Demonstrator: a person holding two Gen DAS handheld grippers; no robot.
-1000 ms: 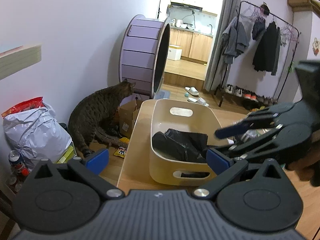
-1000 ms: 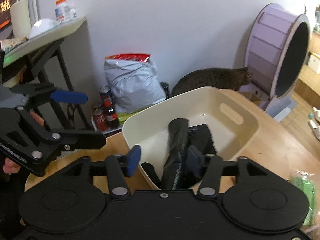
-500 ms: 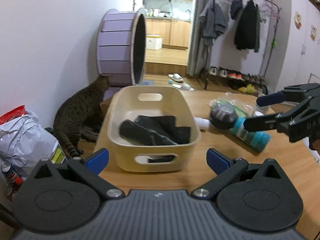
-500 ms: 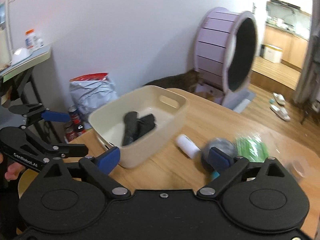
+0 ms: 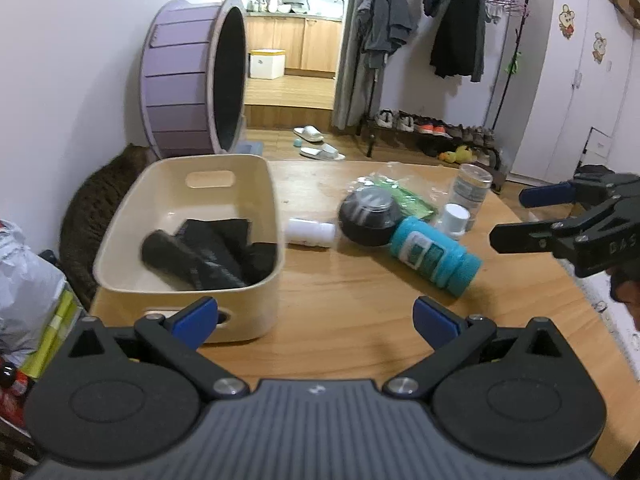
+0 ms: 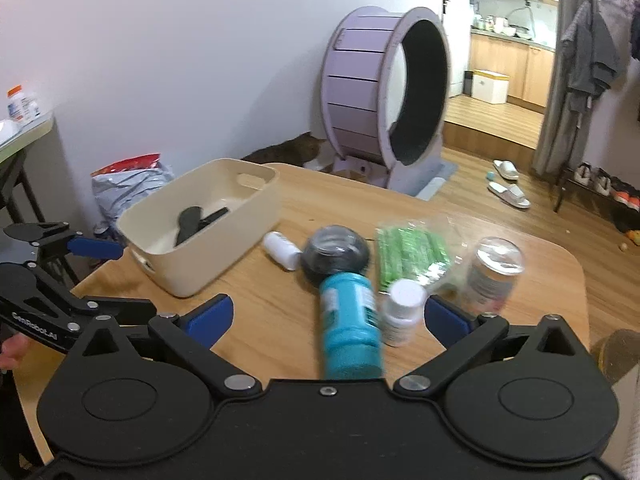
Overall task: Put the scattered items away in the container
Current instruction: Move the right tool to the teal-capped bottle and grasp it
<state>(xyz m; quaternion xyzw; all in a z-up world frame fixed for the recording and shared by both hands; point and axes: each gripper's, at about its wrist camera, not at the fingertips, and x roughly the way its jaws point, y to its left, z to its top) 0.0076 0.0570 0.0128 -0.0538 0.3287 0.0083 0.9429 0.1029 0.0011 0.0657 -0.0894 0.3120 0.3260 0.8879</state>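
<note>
Between right tool (image 6: pixel 327 316) fingers, teal bottle (image 6: pixel 349 322), container (image 6: pixel 256 210) left

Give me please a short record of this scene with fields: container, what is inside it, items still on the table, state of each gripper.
container: beige bin, on the wooden table
inside: black bundle
still outside: teal bottle lying down; black round jar; small white bottle lying down; white-capped bottle upright; green packet; clear jar upright
left gripper: open, holds nothing
right gripper: open, holds nothing
</note>
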